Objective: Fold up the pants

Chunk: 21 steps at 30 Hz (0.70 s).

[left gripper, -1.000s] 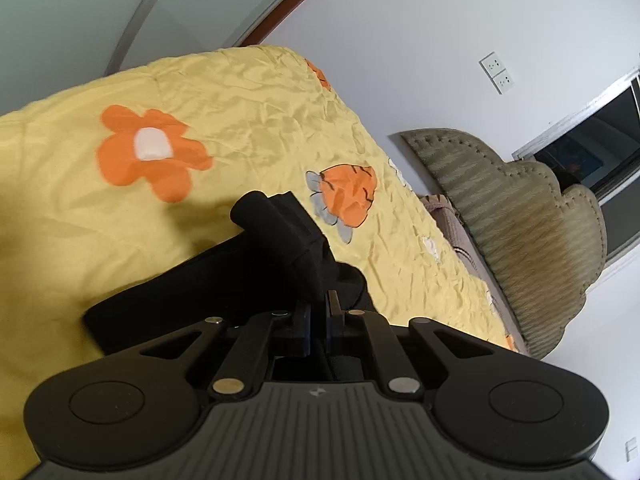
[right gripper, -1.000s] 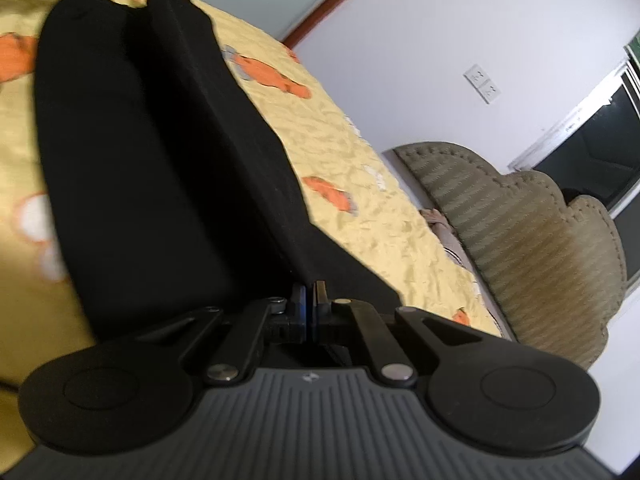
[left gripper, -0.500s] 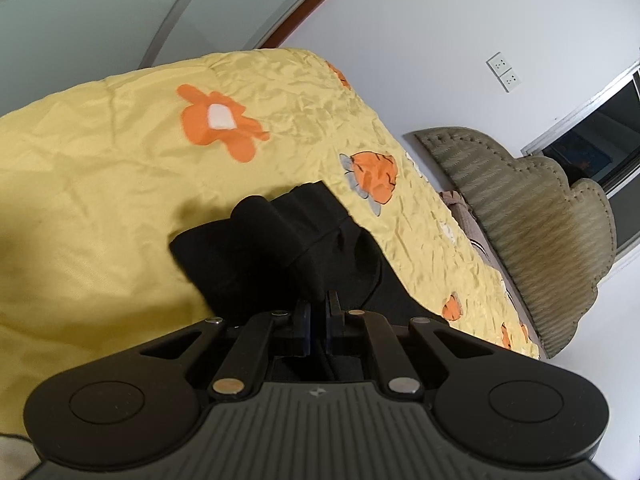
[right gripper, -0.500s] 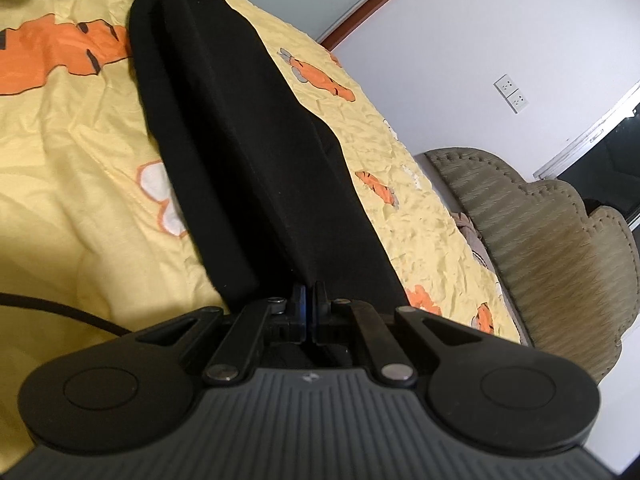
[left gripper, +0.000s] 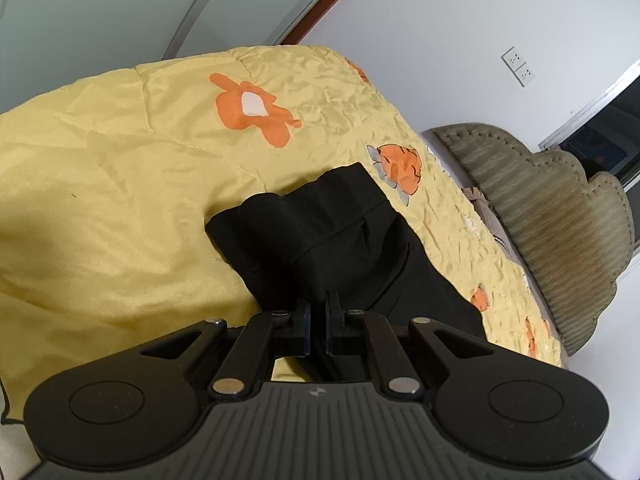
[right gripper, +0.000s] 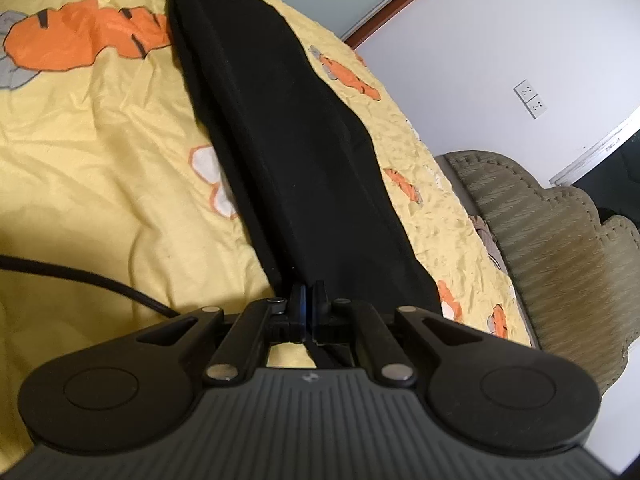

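Black pants [left gripper: 320,232] lie on the yellow bedspread [left gripper: 120,184]. In the left wrist view their waistband end is bunched just ahead of my left gripper [left gripper: 318,306], which is shut on a fold of the black cloth. In the right wrist view the pants [right gripper: 288,140] run as one long narrow strip from my right gripper [right gripper: 308,294] to the far top of the picture. The right gripper is shut on the near end of that strip. At the strip's far end a small dark part shows, too cut off to identify.
The bedspread [right gripper: 100,152] has orange flower and carrot prints. An olive padded headboard [left gripper: 560,216] stands at the right, also seen as headboard [right gripper: 560,240]. A black cable [right gripper: 80,276] crosses the bed at the left. White wall sockets [left gripper: 519,66] sit above.
Both grippers have drawn back and sunk a little with the cloth. The pants now lie longer and flatter on the bed, the waistband has spread out, and the cable has come into view.
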Each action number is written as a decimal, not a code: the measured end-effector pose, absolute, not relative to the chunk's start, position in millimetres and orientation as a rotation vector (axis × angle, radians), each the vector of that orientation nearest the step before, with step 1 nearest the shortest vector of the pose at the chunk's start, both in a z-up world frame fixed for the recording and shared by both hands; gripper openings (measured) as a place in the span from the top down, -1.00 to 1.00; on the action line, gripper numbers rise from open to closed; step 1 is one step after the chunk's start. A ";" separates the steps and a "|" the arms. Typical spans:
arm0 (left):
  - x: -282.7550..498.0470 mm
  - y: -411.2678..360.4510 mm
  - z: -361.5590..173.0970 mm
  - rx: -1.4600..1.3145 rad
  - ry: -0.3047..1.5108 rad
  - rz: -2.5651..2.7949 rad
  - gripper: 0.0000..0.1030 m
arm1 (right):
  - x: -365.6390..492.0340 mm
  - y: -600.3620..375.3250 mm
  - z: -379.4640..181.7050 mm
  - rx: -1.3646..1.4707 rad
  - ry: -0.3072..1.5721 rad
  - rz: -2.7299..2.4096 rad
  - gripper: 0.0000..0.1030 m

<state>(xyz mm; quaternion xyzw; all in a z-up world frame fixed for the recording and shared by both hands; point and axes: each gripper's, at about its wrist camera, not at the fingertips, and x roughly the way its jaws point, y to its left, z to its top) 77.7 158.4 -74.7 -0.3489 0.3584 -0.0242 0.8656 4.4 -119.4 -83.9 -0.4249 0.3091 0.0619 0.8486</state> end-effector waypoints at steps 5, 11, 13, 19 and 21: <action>74.4 160.4 -74.2 -0.720 0.780 -0.071 0.85 | 7.2 -121.9 -89.3 -0.871 0.666 0.137 0.92; 59.0 162.8 -55.3 -0.627 0.774 -0.030 0.75 | 2.8 -126.7 -80.1 -0.837 0.683 0.167 0.85; 54.4 161.3 -44.8 -0.558 0.750 0.037 0.75 | -1.3 -135.3 -65.6 -0.761 0.691 0.208 0.84; 65.8 148.0 -15.2 -0.465 0.661 0.083 0.74 | 9.5 -159.6 -29.5 -0.534 0.583 0.151 0.76; 78.3 135.0 -9.3 -0.452 0.658 0.030 0.74 | 23.9 -156.6 -31.7 -0.524 0.577 0.130 0.75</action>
